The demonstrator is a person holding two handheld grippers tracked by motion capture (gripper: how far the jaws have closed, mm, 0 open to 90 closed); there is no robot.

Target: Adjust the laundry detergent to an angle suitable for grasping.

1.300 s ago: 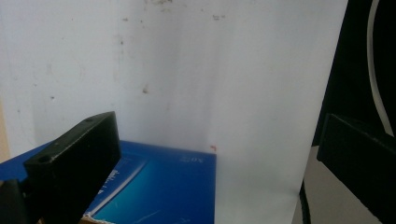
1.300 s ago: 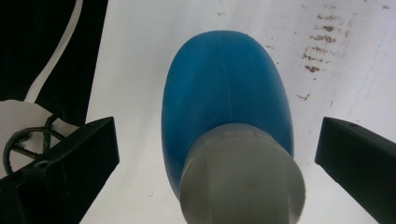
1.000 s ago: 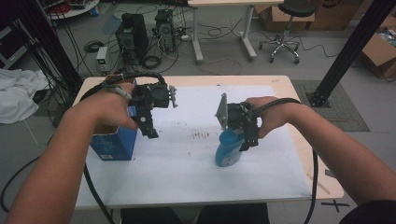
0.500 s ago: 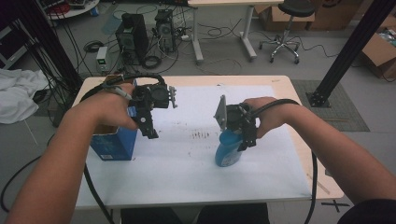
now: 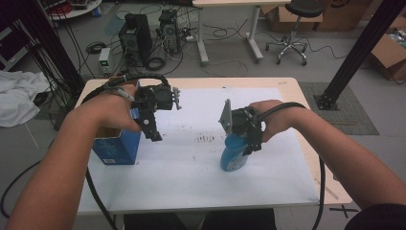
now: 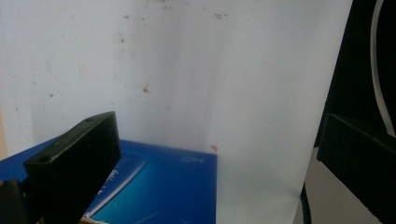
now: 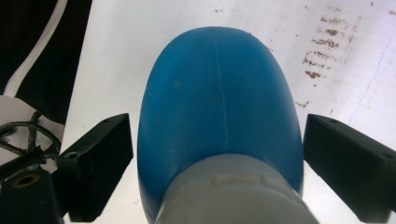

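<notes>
One blue bottle (image 5: 233, 155) stands upright at the lower centre-right of the high view on the white sheet (image 5: 191, 172), a rounded, smooth blue body with a faint seam down its middle and a grey cap (image 7: 233, 191) that shows at the bottom of the right gripper view. The right gripper (image 5: 249, 139) straddles it from above, its two black jaws having just been closing with the bottle between them, though a thin gap shows on either side and the pads do not yet press. One blue box (image 5: 116, 146) sits at the left of the sheet under the left gripper (image 5: 151, 125), whose jaws stand wide apart above the box's edge with nothing gripped; two grippers, one bottle, one box in all.
</notes>
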